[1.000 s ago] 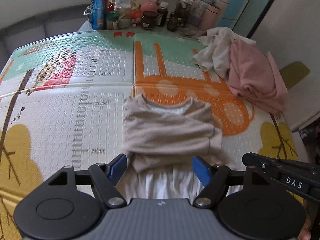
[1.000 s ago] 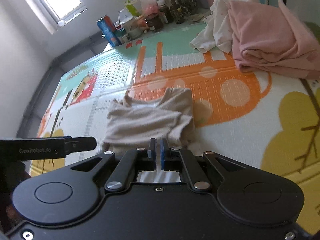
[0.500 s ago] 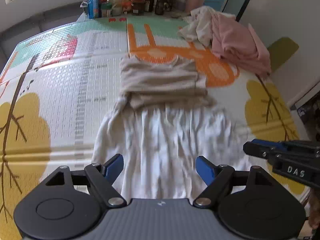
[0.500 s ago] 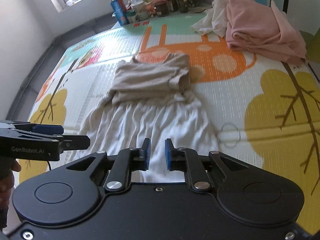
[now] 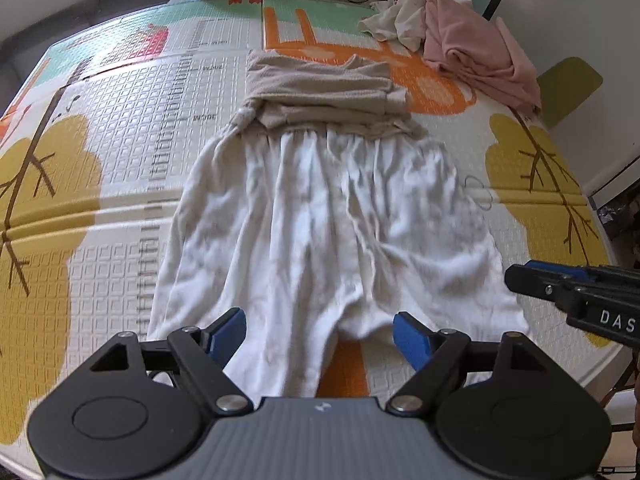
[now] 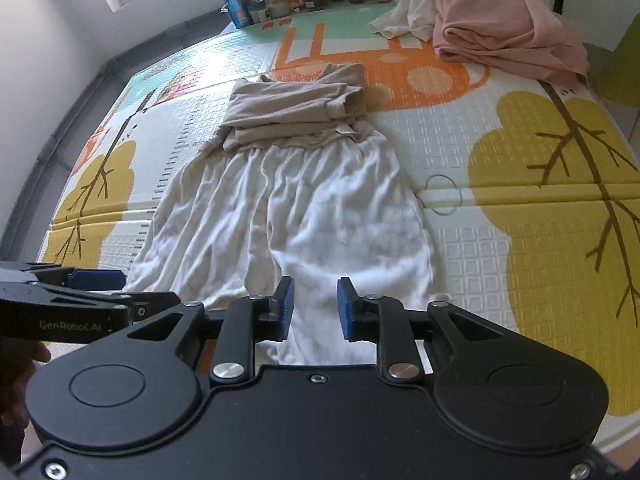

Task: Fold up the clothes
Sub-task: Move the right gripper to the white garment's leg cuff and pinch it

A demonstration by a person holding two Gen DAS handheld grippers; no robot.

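A dress point(image 5: 320, 216) lay stretched out lengthwise on a patterned play mat point(image 5: 120, 168), seen from my two wrist cameras. Its beige top half sat folded at twelve o'clock; the white skirt fanned toward me, its hem at six o'clock, right under both tools.

A second ago the skirt was bunched up close beneath the beige part. Since then I had drawn both hands back toward me, and the skirt had been pulled out long and mostly flat, though wrinkled.

My left gripper point(image 5: 320, 330) had its fingers spread wide, with the hem below them but not pinched. My right gripper point(image 6: 314, 310) had been closed tight a second ago; its fingers had just been opening, and now a narrow gap showed between them, with white cloth behind the gap but not pressed. So I judged the hem released.

That left the dress laid out ready for its next fold, probably bringing the skirt up over the top.

At two o'clock, well apart, a pink garment point(image 5: 480, 52) and a white one point(image 5: 400, 24) waited in a heap.
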